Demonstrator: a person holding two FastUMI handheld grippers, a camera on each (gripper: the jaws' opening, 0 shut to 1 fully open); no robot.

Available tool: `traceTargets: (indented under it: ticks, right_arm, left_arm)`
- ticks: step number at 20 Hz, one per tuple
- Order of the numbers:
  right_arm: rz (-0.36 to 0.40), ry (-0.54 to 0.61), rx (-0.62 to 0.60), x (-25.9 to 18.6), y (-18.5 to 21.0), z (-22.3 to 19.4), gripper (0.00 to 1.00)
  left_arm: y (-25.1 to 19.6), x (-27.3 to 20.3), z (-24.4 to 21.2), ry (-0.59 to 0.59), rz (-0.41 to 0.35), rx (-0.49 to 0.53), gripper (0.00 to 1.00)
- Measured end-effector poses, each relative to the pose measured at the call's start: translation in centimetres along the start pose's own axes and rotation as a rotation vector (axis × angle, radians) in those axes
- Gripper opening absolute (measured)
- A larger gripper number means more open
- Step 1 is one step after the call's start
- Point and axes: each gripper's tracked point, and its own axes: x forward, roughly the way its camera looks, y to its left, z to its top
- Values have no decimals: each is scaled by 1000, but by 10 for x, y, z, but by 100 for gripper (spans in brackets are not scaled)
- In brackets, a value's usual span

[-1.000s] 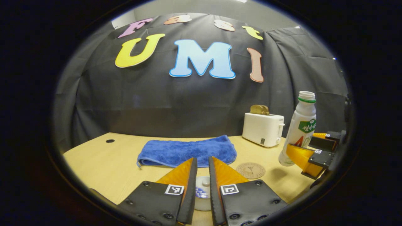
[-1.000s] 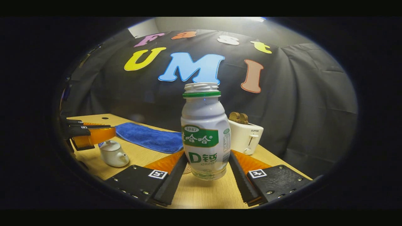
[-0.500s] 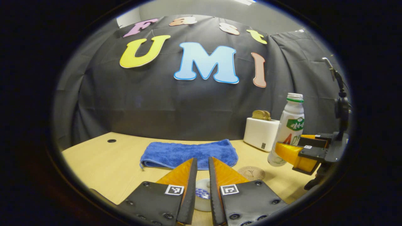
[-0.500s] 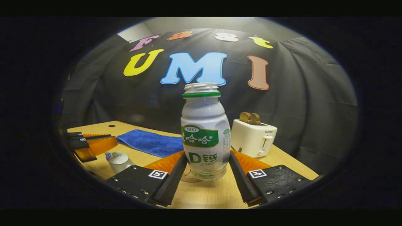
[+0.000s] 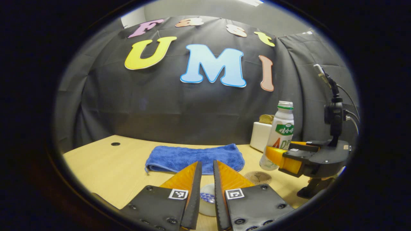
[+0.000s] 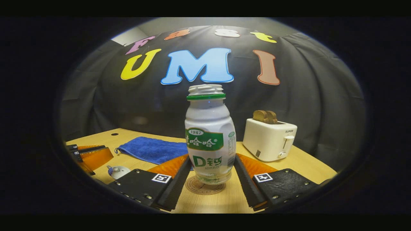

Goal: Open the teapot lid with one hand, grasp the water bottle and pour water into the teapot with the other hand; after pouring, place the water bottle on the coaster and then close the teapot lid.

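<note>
Bottle (image 6: 209, 134), white plastic with a green label and green neck ring and no cap, stands upright between the fingers of the right hand-held gripper (image 6: 210, 166), which clamps its lower body; its base hangs just above the round coaster (image 6: 205, 187) on the worktop (image 6: 305, 163). If it comes down off-centre or is let go tilted, it could tip, since it is tall and narrow and any water left would spill from the open mouth. The left hand-held gripper (image 5: 207, 179) is nearly closed, apparently on the teapot lid (image 5: 207, 197); a loose hold there could drop it. Beyond lie a blue towel (image 5: 192, 157) and a white toaster (image 6: 269, 139).
</note>
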Motion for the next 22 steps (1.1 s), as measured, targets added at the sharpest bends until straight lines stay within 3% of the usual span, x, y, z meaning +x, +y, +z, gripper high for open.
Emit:
traceTargets:
  ticks: [19, 20, 21, 22]
  right_arm:
    - [43, 81, 20, 22, 16, -38, 79]
    - [44, 80, 16, 22, 16, -39, 63]
    - [45, 78, 12, 22, 15, -39, 79]
    - [45, 76, 10, 22, 16, -38, 79]
  left_arm:
    - [-1, -2, -4, 6, -3, -20, 31]
    - [0, -2, -4, 6, -3, -20, 31]
    - [0, -2, -4, 6, -3, -21, 31]
    - [0, -2, -4, 7, -4, -21, 31]
